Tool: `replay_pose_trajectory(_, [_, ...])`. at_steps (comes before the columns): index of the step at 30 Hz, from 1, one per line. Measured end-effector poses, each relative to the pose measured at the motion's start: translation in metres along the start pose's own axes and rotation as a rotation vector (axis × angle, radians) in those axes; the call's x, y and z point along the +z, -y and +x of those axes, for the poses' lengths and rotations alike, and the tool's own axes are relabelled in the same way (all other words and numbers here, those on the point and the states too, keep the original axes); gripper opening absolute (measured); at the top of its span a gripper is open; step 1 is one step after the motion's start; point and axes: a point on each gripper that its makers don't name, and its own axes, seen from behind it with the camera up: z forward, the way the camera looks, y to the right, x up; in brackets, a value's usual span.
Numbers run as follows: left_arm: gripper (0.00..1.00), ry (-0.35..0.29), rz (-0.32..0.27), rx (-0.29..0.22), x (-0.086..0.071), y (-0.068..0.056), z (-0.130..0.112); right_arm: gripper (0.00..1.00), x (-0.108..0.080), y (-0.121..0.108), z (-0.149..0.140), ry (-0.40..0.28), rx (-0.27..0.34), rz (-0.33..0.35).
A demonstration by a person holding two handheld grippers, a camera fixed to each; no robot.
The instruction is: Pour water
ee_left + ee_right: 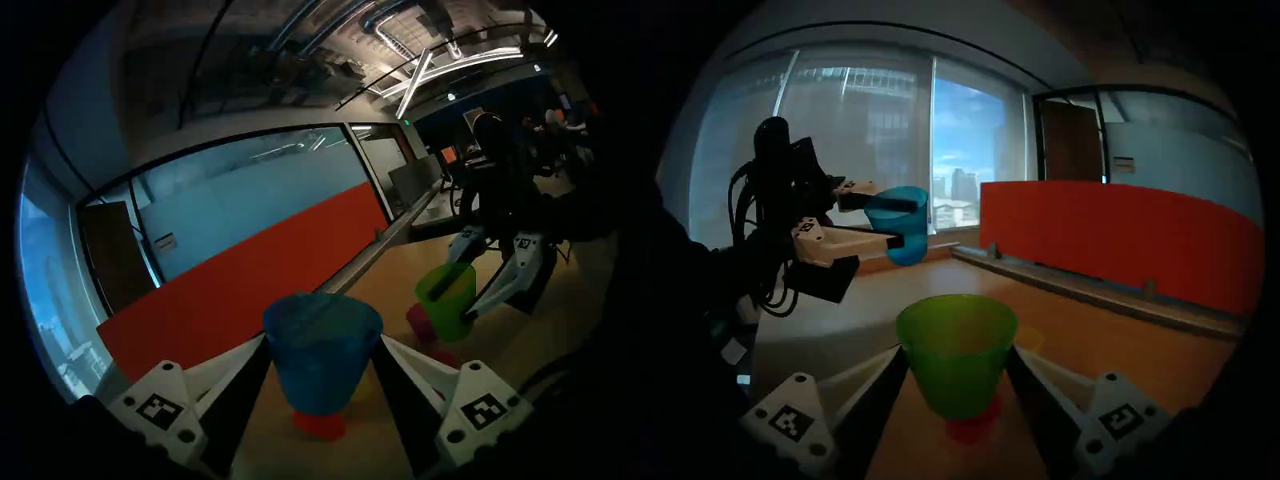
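— What do your left jaws hold?
— My left gripper (322, 346) pinches the blue cup (320, 368) from both sides, upright, above the wooden surface (392, 276).
— And the right?
— My right gripper (957, 364) clamps the green cup (957, 380) the same way, upright too. Whether either holds water, I cannot tell.

The 2 views are dim and underexposed indoors. Daylight floods through the window (972, 152), while ceiling light strips (416, 82) glare overhead. Fisheye bending warps straight edges; the far office background looks soft, perhaps blurred.
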Motion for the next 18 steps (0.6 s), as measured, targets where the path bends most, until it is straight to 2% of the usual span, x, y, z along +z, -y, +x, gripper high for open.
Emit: replay_pose_trajectory(18, [0.84,-0.011,0.015,0.156,0.001,0.001,0.016,0.87,0.018,0.014,-0.001,-0.003,-0.011,0.052])
